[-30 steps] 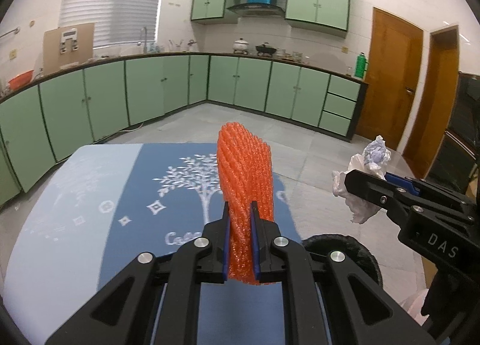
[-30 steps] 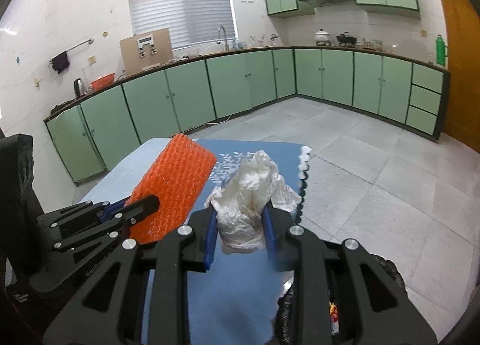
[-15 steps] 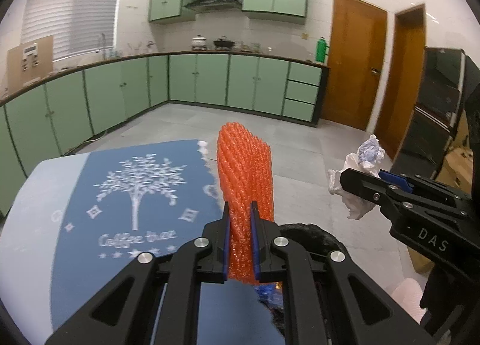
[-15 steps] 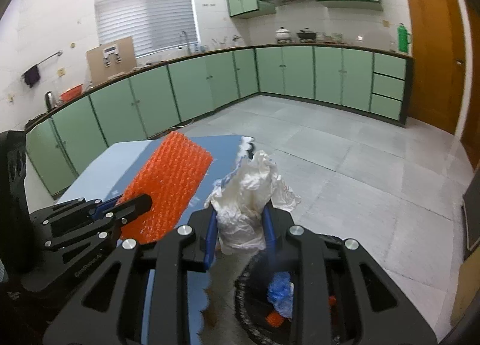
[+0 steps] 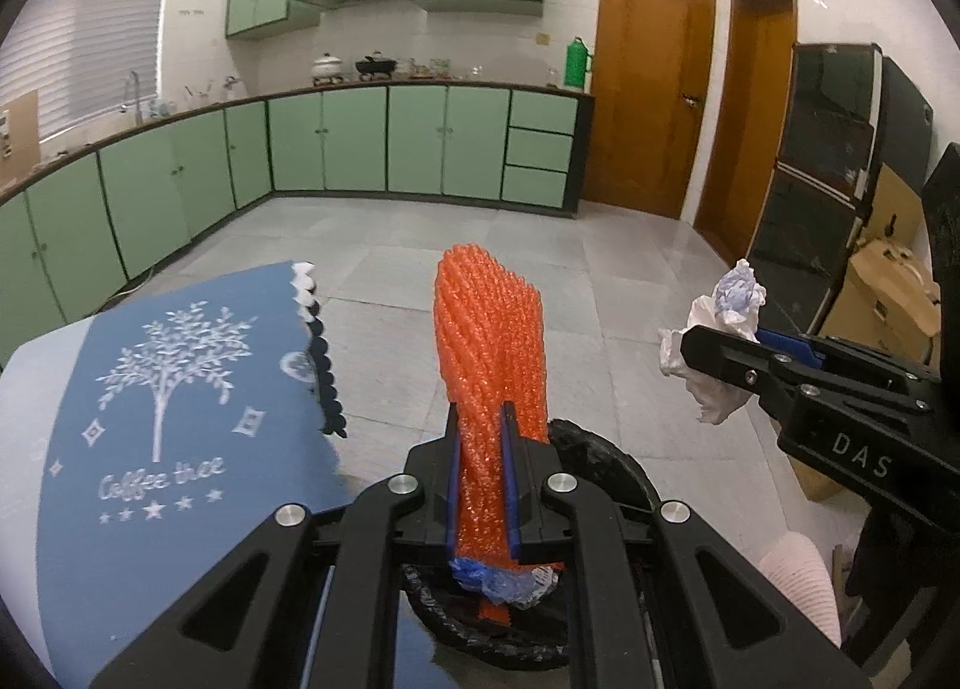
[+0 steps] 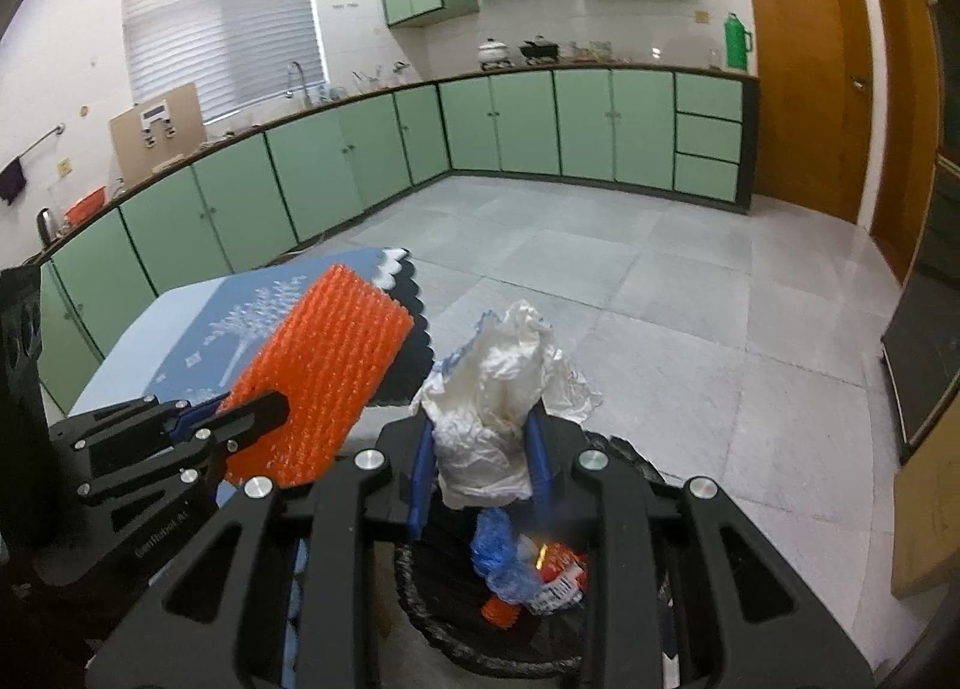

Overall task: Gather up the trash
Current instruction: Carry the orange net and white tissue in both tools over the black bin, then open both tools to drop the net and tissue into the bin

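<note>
Our left tool [image 5: 480,485] is clamped on the orange foam net [image 5: 489,353], its blue-padded fingers [image 5: 454,485] pressed flat against both sides so the net stands upright above them. Our right tool [image 6: 480,479] is closed around the crumpled white paper wad [image 6: 498,383], which bulges up and out between its fingers [image 6: 420,473]. We hold both tools side by side, near each other but apart, over the black-lined trash bin [image 6: 642,638] on the tiled floor [image 6: 690,329]. Inside the bin we see a blue plastic scrap [image 6: 495,554], a red and white wrapper [image 6: 561,572] and a small orange piece [image 6: 498,611]. Just left of the bin we see the worktop [image 5: 36,389], covered by a blue cloth [image 5: 180,449] printed with a white tree. From the left wrist view, the right tool [image 5: 708,356] shows at the right with its wad [image 5: 720,341] held over the floor beside the bin [image 5: 606,461].
</note>
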A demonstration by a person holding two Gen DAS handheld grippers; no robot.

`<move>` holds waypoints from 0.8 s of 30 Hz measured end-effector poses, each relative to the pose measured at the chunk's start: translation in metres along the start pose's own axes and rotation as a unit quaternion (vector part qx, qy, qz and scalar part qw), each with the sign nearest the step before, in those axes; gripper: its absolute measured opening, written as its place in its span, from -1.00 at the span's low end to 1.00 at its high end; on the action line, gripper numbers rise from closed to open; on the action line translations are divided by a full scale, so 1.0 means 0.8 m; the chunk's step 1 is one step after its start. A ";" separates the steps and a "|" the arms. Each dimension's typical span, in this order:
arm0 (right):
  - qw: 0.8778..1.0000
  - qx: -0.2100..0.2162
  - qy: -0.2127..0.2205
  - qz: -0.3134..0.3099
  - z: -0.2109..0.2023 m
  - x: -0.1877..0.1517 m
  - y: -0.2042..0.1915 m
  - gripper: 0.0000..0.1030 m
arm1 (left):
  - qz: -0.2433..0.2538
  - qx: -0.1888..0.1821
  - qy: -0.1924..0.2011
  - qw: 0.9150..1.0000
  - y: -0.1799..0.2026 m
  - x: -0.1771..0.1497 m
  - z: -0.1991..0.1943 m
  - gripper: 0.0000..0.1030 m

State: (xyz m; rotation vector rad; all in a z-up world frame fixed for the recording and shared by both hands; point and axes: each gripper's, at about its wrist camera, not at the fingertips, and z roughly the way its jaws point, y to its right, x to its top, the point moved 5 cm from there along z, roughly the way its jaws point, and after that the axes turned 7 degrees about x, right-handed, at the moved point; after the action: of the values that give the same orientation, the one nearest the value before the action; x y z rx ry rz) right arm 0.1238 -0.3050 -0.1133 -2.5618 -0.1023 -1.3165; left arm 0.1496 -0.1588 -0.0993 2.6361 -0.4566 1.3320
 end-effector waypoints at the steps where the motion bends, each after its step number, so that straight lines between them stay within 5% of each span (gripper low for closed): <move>1: 1.000 -0.003 -0.002 0.003 0.002 -0.004 0.004 -0.51 | 0.001 -0.003 -0.003 1.000 0.003 -0.001 0.005 -0.79; 19: 0.997 -0.025 -0.054 0.039 0.061 -0.050 0.064 -0.49 | 0.026 -0.018 -0.047 0.998 0.033 -0.019 0.078 -0.79; 24: 0.997 -0.030 -0.062 0.045 0.074 -0.051 0.073 -0.31 | 0.022 -0.022 -0.060 0.998 0.034 -0.020 0.091 -0.70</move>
State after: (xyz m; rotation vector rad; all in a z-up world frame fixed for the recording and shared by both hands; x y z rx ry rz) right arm 0.1575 -0.3440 -0.1907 -2.6641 0.0293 -1.1442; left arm 0.1863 -0.2007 -0.1554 2.6959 -0.5562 1.1650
